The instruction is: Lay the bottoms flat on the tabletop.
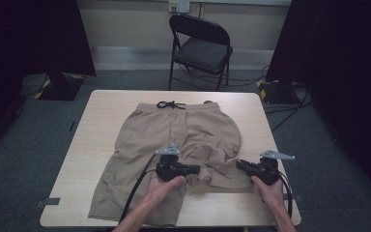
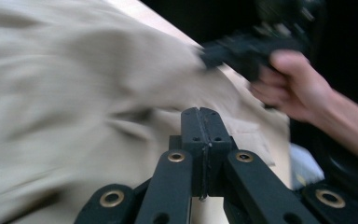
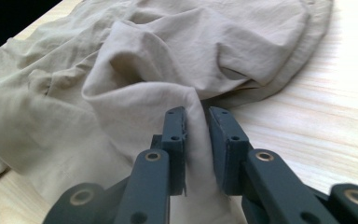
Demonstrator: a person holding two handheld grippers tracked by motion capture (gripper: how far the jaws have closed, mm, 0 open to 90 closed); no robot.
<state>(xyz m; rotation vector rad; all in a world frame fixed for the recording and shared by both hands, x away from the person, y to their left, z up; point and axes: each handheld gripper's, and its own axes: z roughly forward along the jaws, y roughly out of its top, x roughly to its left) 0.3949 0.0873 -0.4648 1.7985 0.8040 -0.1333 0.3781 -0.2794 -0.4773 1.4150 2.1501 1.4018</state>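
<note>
Khaki shorts (image 1: 174, 130) with a black drawstring (image 1: 170, 105) lie on the wooden table (image 1: 101, 116), waistband at the far side. The leg on the right is bunched up toward the middle. My right gripper (image 1: 240, 165) points left at that leg's hem; in the right gripper view it (image 3: 196, 114) is shut on a raised fold of the shorts (image 3: 196, 144). My left gripper (image 1: 196, 169) points right over the crotch area. Its jaws (image 2: 199, 116) stand pressed together above the blurred cloth (image 2: 74, 84), with no cloth visible between them. The other hand (image 2: 293, 86) shows beyond.
A black folding chair (image 1: 203, 46) stands behind the table's far edge. Dark curtains hang at both sides, and cables (image 1: 290, 108) run over the grey carpet at the right. Bare tabletop shows left of the shorts and along the near edge (image 1: 222, 215).
</note>
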